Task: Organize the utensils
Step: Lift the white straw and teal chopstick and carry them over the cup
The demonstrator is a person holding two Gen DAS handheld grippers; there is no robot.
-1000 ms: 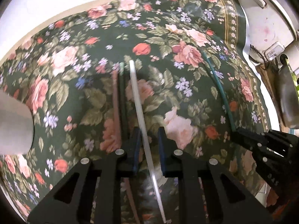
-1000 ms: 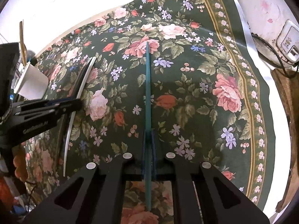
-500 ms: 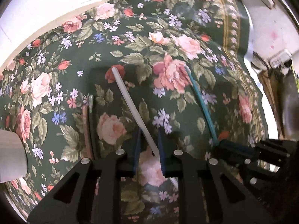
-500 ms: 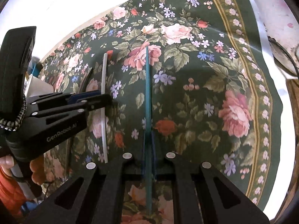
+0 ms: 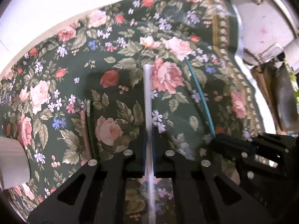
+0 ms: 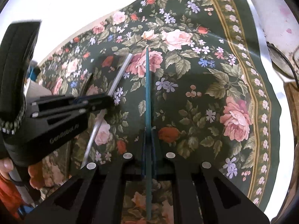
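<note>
Utensils: four slender sticks in play, chopsticks by the look of them, all over the floral tablecloth [image 5: 56, 97].
White chopstick [image 5: 147, 100]: caught between the pads of the left gripper [image 5: 148, 147], whose jaws have just been closing and now pinch it; it runs away from the gripper over the big pink rose [image 5: 166, 76] in the cloth's middle.
Teal chopstick [image 6: 148, 85]: clamped in the right gripper [image 6: 148, 149], jaws tight together on it, tip reaching that same pink rose; in the left wrist view it curves just right of the white one.
Pair on the cloth: a brown chopstick [image 5: 85, 130] and a dark green chopstick [image 5: 89, 127] lie side by side, touching or nearly so, left of the pink rose and untouched by either gripper.
White holder [image 5: 13, 160]: a pale cylinder at the left edge of the cloth, well apart from the rose; my guess is that's where the sticks are headed, but its mouth is out of view.
Done so far: both grippers loaded, one stick each.
Left to do: by my reading, everything that counts; no stick shows as stowed, two are in grip to deliver, and two more are waiting on the cloth.
Watch for: thin, smooth sticks pinched partway along may pivot in the pads.
</note>
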